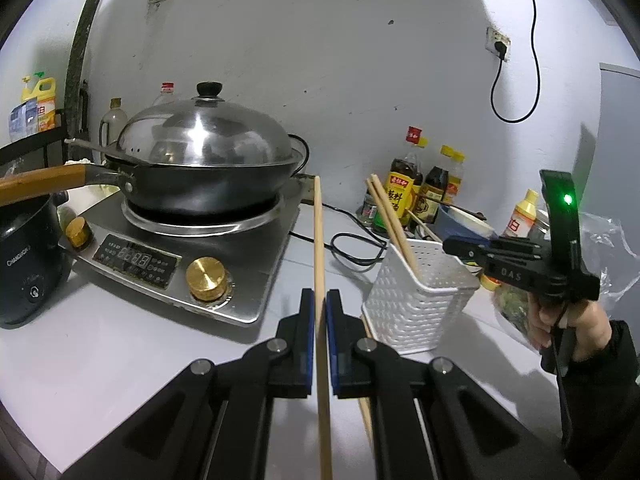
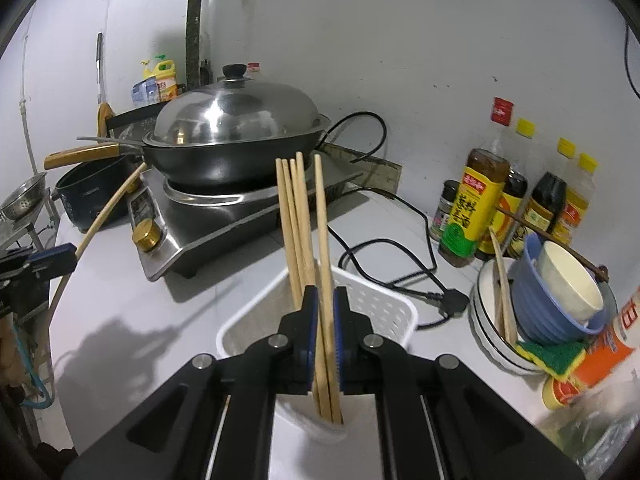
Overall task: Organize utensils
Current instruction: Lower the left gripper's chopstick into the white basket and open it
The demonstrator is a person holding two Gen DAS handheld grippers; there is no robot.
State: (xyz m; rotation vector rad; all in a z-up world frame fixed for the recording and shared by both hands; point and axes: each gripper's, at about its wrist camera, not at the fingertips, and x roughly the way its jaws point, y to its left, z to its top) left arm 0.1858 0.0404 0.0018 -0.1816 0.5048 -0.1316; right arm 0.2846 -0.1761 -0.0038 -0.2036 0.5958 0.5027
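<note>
My left gripper (image 1: 319, 304) is shut on a single wooden chopstick (image 1: 318, 240) that points up over the counter; it also shows at the left of the right wrist view (image 2: 104, 212). A white perforated basket (image 1: 416, 296) stands to its right with chopsticks (image 1: 394, 224) leaning in it. My right gripper (image 2: 326, 300) is above the basket (image 2: 384, 304), closed around chopsticks (image 2: 322, 216) whose lower ends are in the basket; several more chopsticks (image 2: 294, 216) stand beside them. The right gripper shows in the left wrist view (image 1: 452, 245) beyond the basket.
A lidded wok (image 1: 208, 152) sits on an induction cooker (image 1: 180, 256) at the left, with a black pot (image 1: 28, 256) beside it. Sauce bottles (image 2: 476, 208), stacked bowls (image 2: 552, 292), sponges (image 2: 556, 354) and a power cord (image 2: 400, 272) crowd the right.
</note>
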